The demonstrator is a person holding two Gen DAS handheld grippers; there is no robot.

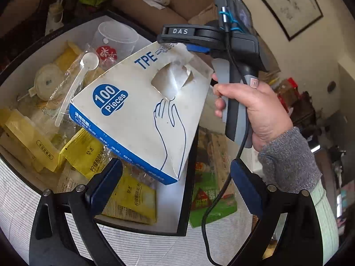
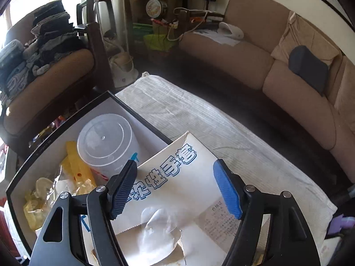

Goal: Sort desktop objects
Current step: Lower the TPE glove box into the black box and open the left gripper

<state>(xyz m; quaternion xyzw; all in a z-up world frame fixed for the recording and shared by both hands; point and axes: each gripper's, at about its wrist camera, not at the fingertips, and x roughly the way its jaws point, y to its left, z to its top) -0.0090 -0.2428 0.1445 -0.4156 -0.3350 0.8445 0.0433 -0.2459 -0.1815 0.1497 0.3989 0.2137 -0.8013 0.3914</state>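
A white and blue glove box (image 1: 142, 115), marked "100 Pieces", rests tilted over the corner of a black-rimmed storage box (image 1: 184, 210). My right gripper (image 1: 175, 42) stands at its far top edge; in the right wrist view (image 2: 177, 190) its jaws are wide apart over the glove box (image 2: 177, 199), not gripping it. My left gripper (image 1: 175, 186) is open and empty, just in front of the glove box's lower corner.
The storage box holds yellow sachets (image 1: 86, 155), a plastic spoon (image 1: 75, 84), a clear plastic cup (image 2: 104, 139) and a round tape roll (image 1: 47, 81). A green packet (image 1: 210, 190) lies on the white cloth (image 2: 199, 122) right of it. A sofa (image 2: 244, 51) stands behind.
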